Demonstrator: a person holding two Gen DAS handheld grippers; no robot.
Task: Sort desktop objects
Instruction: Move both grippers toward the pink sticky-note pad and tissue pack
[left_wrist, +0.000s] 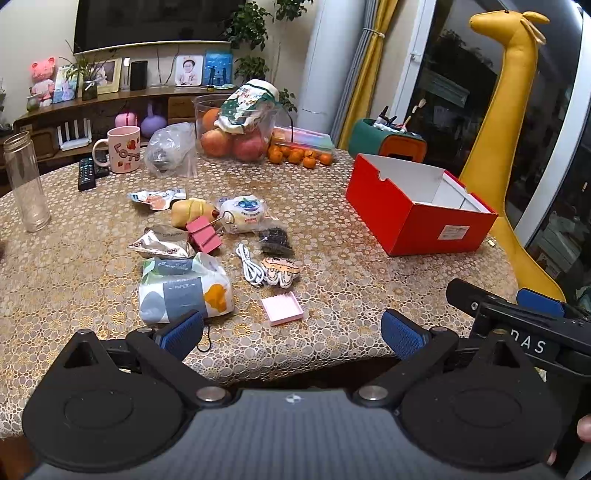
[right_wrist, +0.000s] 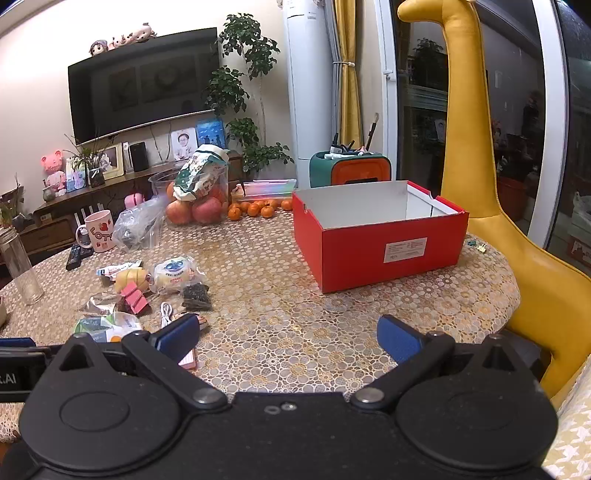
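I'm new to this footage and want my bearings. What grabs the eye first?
The open red box stands empty at the table's right side, with a tall yellow giraffe just behind it. To the left lies a loose cluster of small items, among them a pink clip and a white cable.

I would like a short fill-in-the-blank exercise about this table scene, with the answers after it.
1. The open box on the table is ____ outside.
2. The mug beside the remote control is ____.
3. The binder clip near the white cable is ____.
4. Both grippers, left gripper and right gripper, are ____.

Answers: red; pink; pink; open
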